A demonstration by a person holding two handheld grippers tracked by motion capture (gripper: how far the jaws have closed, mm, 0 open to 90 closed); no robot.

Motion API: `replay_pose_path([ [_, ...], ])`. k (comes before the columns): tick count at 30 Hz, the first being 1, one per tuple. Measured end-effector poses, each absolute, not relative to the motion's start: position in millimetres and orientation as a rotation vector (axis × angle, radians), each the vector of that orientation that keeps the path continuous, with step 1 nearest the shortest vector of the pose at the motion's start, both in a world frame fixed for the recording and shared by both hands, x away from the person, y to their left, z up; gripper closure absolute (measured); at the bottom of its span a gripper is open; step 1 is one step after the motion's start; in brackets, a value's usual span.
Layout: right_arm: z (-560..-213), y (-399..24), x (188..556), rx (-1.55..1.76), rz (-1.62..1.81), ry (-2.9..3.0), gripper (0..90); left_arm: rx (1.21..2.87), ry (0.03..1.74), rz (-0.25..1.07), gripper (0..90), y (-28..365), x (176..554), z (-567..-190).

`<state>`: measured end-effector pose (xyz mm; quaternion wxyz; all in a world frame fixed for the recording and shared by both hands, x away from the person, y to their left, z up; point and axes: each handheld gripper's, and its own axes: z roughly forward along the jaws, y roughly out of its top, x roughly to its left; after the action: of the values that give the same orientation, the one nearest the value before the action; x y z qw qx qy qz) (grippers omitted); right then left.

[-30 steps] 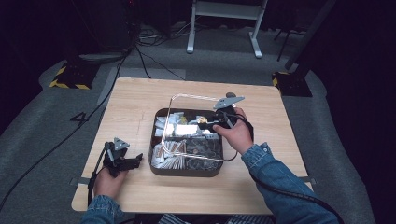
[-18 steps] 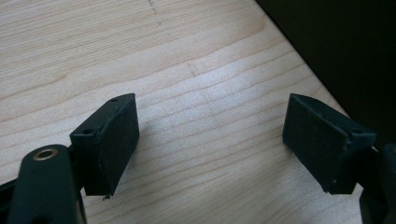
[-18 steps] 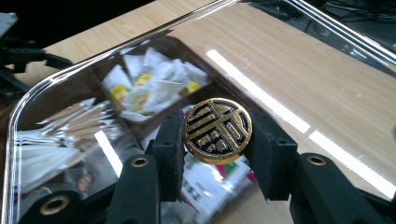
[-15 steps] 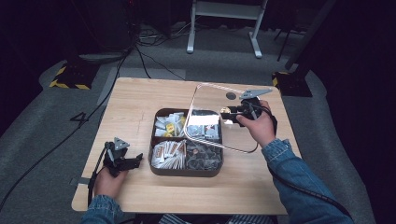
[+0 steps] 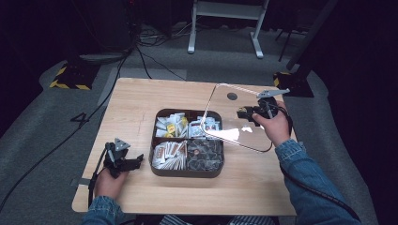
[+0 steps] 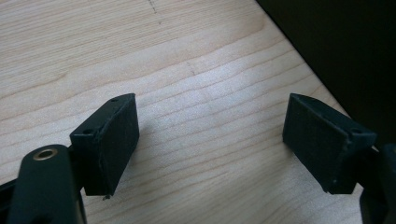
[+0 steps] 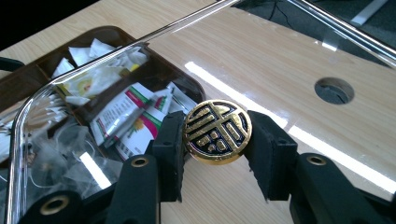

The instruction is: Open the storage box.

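Clamping gold emblem knob (image 7: pixel 217 132), right hand-held gripper (image 5: pixel 250 113) lifts clear lid (image 5: pixel 237 124); left hand-held gripper (image 6: pixel 210 144) spread apart

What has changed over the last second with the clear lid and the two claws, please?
The right claw, shut on the gold knob, has carried the clear lid off the compartment box to the right, so it now overlaps just the box's right rear corner. The left claw stayed open over the table, and the box did not move.

Print on my tray's (image 5: pixel 187 171) sachets (image 5: pixel 172 125) too small to read, lid (image 7: pixel 56 88) cut off at 9 o'clock, tray wall hidden beneath it.
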<state>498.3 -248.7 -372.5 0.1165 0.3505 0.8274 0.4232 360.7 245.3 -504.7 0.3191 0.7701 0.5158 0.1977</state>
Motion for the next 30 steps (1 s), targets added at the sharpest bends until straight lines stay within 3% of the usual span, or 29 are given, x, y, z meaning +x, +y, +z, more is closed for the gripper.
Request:
replay_pose_path([
  [30, -400, -328, 508, 1.261, 1.111, 2.313, 59.1, 2.027, 1.356, 0.520, 19.0, 245, 360, -505],
])
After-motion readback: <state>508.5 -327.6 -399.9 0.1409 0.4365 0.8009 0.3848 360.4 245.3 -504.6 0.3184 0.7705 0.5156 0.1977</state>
